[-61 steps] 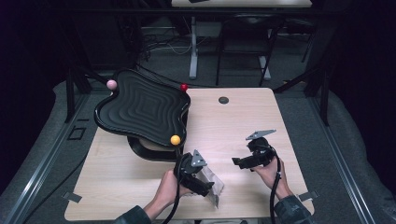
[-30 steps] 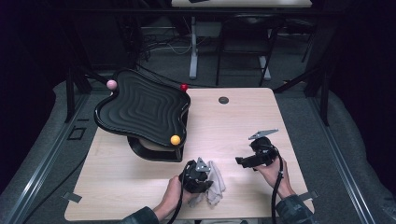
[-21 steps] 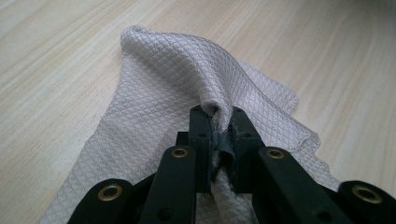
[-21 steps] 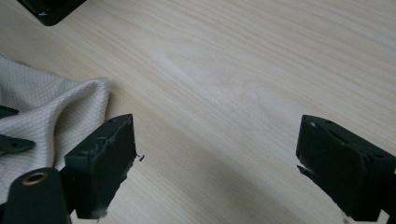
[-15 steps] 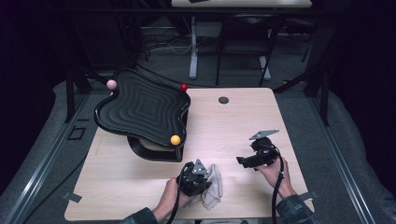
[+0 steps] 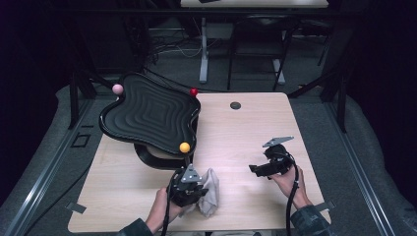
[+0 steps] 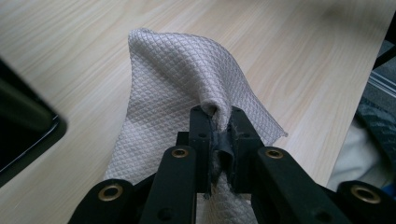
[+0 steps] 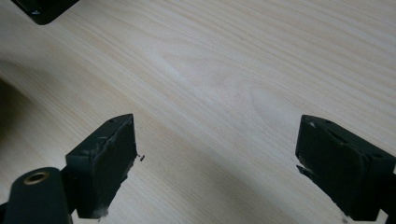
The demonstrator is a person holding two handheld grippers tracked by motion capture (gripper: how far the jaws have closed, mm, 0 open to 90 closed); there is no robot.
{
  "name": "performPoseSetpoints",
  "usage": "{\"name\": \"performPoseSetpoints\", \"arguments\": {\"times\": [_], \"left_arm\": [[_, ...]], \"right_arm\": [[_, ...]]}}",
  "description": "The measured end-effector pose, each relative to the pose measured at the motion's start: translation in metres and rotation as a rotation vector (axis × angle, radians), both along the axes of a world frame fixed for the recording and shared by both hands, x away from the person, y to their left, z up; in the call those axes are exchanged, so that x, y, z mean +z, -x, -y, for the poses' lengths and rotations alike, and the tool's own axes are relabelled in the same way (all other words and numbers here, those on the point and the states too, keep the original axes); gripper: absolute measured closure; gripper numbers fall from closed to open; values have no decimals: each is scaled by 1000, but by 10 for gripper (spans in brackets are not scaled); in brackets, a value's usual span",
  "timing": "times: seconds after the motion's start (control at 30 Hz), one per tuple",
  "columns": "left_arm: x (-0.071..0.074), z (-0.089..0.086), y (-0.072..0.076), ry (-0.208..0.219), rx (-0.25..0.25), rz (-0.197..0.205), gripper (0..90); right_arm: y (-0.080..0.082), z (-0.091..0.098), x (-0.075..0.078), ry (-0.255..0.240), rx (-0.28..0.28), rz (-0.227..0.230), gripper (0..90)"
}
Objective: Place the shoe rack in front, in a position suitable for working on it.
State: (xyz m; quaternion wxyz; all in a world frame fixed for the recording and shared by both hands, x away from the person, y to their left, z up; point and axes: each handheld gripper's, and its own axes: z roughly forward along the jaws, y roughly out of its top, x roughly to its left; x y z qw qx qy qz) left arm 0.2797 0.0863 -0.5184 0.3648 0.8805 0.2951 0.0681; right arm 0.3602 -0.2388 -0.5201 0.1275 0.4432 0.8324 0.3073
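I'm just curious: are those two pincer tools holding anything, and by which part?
The left gripper pinches the white cloth by a bunched fold. The right gripper is open over the table, holding nothing.

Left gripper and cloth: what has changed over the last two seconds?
The left gripper has closed on the white cloth, pinching a fold, and started lifting it up off the table. The right gripper stayed put with its jaws open above bare wood. The black wavy tray and its coloured balls have not moved.
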Motion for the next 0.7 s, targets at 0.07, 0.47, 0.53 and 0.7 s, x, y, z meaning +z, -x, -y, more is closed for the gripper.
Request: {"name": "performPoseSetpoints", "arguments": {"times": [0.07,0.47,0.53,0.7], "left_arm": [[1,-12,2,3,27,3,826],[12,-114,5,-13,300,27,826],[11,-128,3,-18,354,20,826],[2,-165,-8,-64,477,-25,823]], "right_arm": [[0,0,0,1,0,1,115],[-1,0,0,11,-14,4,117],[-2,0,0,12,-13,5,117],[-2,-1,0,11,-7,5,117]]}}
